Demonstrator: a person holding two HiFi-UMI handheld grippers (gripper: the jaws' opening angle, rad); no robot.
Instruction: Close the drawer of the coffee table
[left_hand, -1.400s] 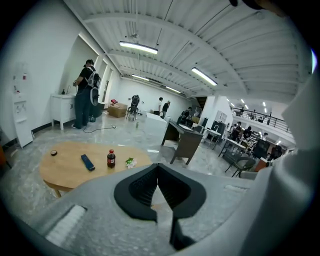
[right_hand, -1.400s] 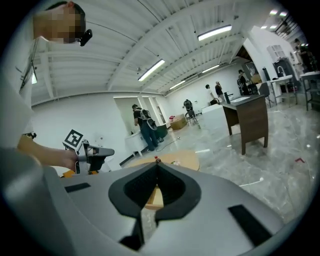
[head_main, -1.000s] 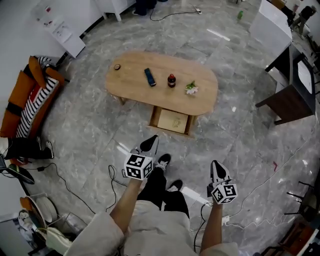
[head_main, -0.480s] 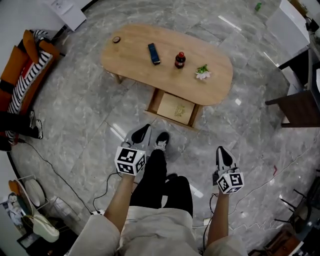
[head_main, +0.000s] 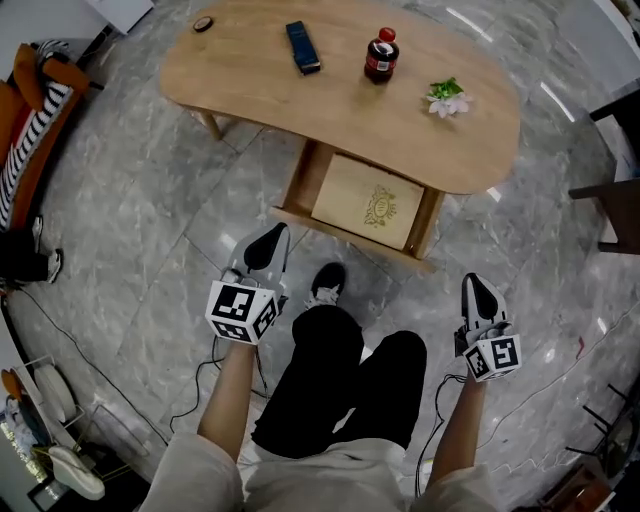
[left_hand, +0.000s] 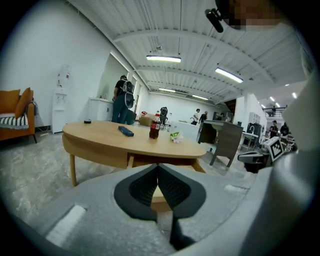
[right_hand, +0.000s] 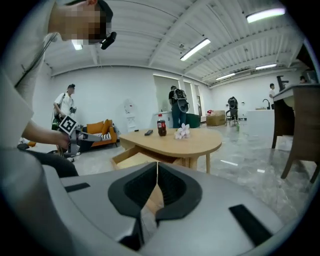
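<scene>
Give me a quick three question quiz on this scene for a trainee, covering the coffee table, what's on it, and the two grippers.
1. True or false: the drawer of the coffee table is fully closed.
2. Which stands nearest the flower? A the red-capped bottle; B the blue remote; C the small round object.
3. Fill in: the left gripper and right gripper both have their jaws ___, holding nothing.
Key: 1 false, it stands pulled out; 2 A; 3 shut.
</scene>
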